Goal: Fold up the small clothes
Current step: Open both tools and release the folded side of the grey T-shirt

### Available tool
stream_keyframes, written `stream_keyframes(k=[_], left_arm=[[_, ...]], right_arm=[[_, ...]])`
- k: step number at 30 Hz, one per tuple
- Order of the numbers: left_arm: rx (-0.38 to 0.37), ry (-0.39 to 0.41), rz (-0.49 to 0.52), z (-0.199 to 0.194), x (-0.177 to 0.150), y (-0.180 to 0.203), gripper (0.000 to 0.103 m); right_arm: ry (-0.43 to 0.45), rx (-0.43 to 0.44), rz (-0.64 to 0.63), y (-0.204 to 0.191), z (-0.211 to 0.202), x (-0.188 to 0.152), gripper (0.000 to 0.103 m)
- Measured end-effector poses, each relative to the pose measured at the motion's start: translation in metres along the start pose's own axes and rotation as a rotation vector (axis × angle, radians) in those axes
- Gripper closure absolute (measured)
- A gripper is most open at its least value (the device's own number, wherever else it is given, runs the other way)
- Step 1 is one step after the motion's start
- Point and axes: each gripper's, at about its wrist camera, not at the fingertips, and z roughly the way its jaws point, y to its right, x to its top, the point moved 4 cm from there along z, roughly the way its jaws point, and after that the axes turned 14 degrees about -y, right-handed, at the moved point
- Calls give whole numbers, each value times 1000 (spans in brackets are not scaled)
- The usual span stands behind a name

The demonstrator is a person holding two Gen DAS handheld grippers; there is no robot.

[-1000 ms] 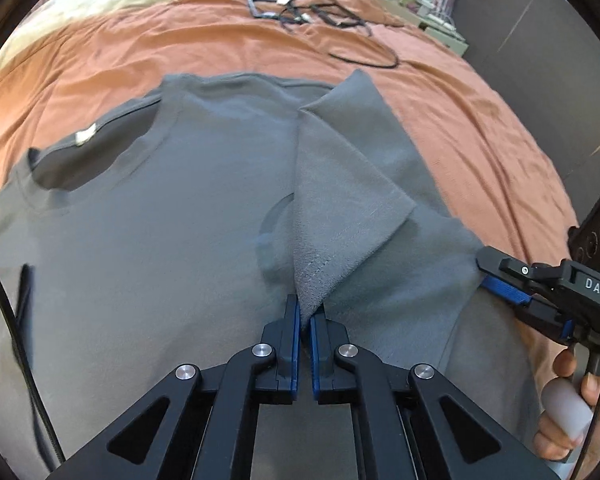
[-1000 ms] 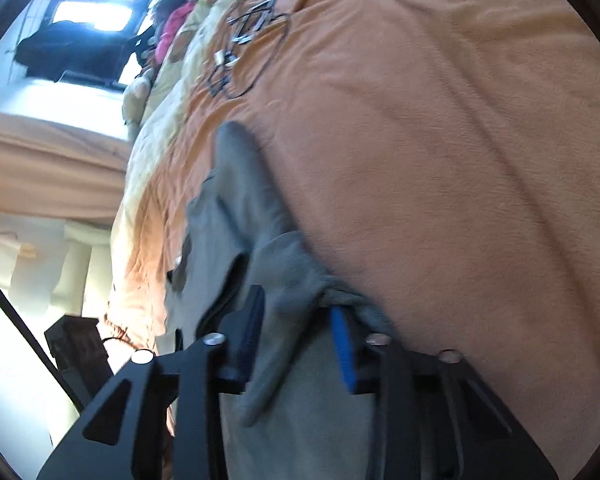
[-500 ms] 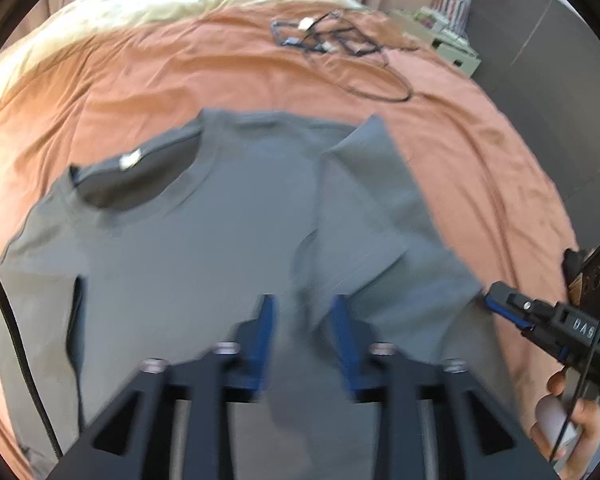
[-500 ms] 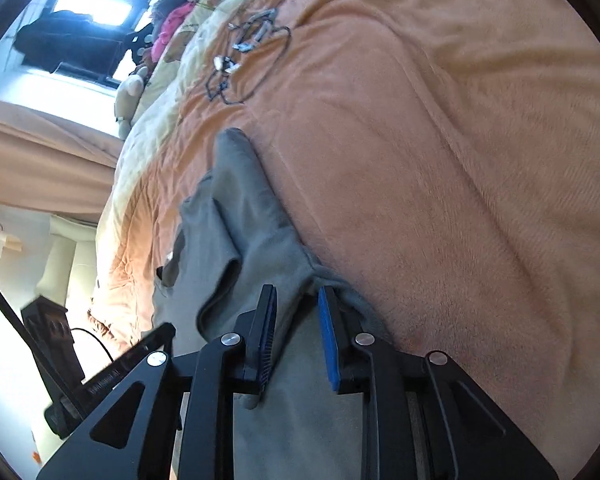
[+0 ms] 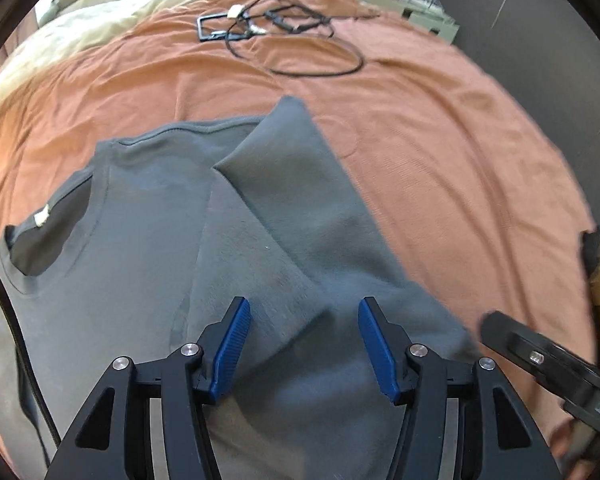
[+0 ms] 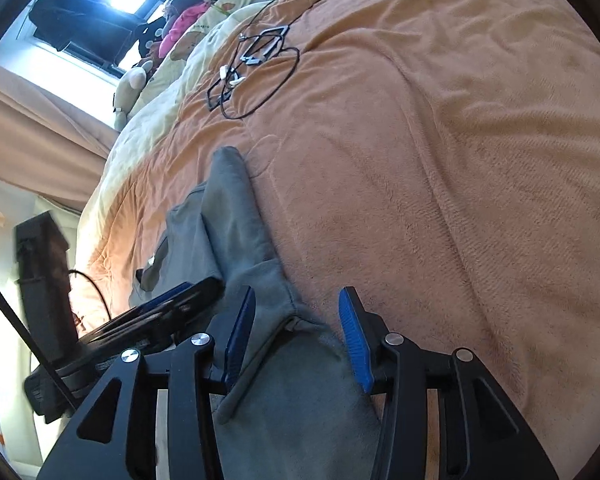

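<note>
Left wrist view: the left gripper is seen with jaws parted, nothing pinched; the jaws have just been opening, and the sleeve flap clamped a second ago has been released.
T-shirt: laid flat on the orange blanket, near its front edge; the right sleeve is now folded inward over the chest.
Right wrist view: the right gripper is seen with jaws moderately parted and just opened; the fabric fold lies between them, no longer pressed.
Cables: left at the far edge, well apart.
Task meaning: the first side fold is judged complete; the opposite side remains to be folded.
</note>
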Motion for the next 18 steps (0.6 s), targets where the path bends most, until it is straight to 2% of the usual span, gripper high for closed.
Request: stream_keyframes(k=[1, 2, 3, 5, 6, 11, 18], left_arm=[[18, 0, -13, 4, 1, -3, 50], [31, 7, -31, 5, 1, -6, 63], [24, 10, -39, 5, 1, -9, 67], [7, 17, -43, 2, 0, -16, 89], [21, 16, -42, 1, -2, -20, 92], [59, 32, -67, -13, -3, -48, 93], [52, 51, -113, -27, 0, -86, 93]], right_arm=[[-3, -9, -8, -1, 2, 0, 62], [-4, -19, -15, -1, 4, 0, 62], [-7, -30, -23, -1, 6, 1, 62], [-23, -39, -35, -2, 11, 2, 62], [-30, -56, -46, -3, 13, 2, 62], [-33, -93, -50, -6, 8, 1, 62], [-1, -110, -118, -24, -10, 5, 62]])
